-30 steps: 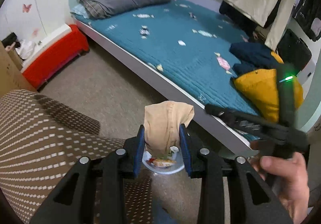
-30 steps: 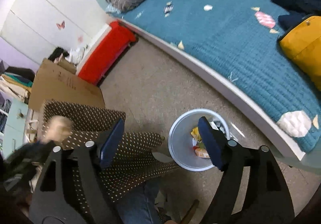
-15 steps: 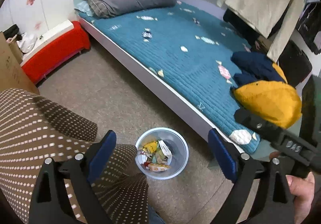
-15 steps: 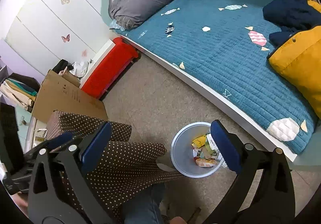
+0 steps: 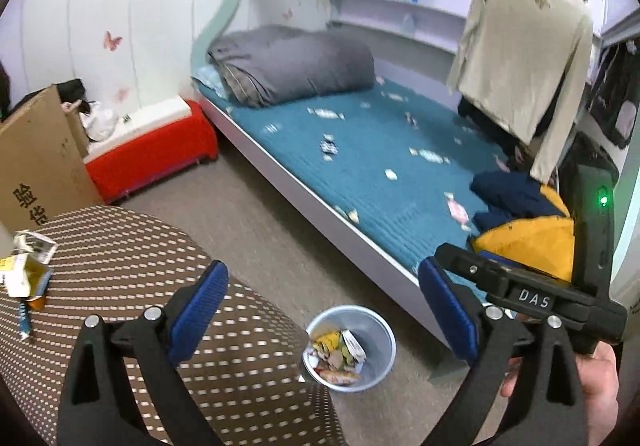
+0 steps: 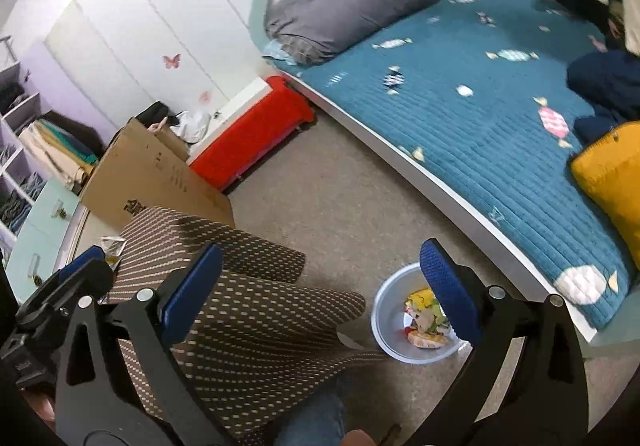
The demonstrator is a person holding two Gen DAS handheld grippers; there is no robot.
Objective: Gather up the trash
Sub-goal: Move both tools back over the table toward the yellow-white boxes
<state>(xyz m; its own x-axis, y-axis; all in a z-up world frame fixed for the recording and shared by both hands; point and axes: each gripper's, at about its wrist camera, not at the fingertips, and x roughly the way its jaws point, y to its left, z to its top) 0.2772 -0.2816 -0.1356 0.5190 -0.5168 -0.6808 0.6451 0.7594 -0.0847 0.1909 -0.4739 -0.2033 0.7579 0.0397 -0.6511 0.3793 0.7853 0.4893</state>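
On the floor beside the bed [image 5: 360,174], the bin [image 5: 374,334] holds wrappers. Above it, the left claw [image 5: 324,314] and right claw [image 6: 320,286] have just been opening and gape apart, empty.

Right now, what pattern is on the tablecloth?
Brown tablecloth with rows of small pale dashes; clearest in the left wrist view.

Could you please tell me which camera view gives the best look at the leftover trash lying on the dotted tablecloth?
The left wrist view: the wrappers lie in plain sight at the left edge of the dotted tablecloth. The right wrist view shows only one crumpled scrap, partly hidden behind the left gripper.
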